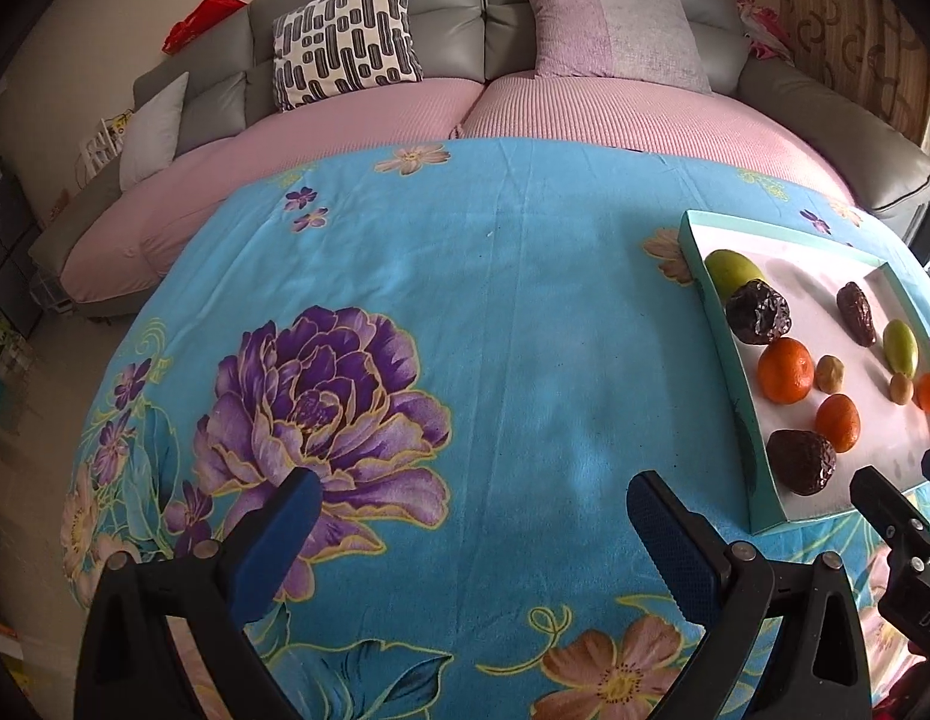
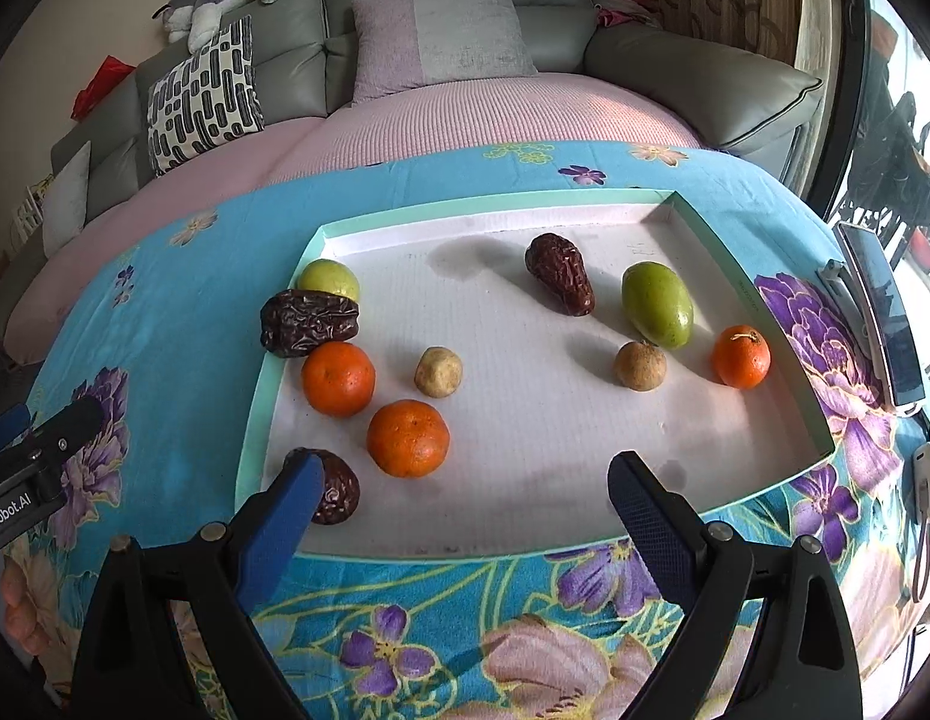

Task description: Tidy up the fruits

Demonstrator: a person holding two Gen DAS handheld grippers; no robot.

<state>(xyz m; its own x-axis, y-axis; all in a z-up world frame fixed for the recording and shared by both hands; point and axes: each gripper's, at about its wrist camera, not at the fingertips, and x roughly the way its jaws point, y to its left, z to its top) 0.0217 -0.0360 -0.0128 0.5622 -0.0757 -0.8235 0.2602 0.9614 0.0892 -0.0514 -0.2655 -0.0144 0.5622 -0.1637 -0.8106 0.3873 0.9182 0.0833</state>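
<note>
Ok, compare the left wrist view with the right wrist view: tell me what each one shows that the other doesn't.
Only the left wrist view: the big purple flower printed on a wide bare stretch of blue tablecloth, and the left gripper with open jaws holding nothing.

Only the right wrist view: a phone propped beyond the tray's right edge, and the right gripper, jaws open, nothing between them.

Both: the shallow tray holding oranges, green fruits, dark dates and small brown fruits, plus the grey sofa.

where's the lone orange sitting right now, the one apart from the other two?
Right wrist view: the lone orange sits at the tray's right side, beside the small brown fruit and just below the green fruit.
</note>
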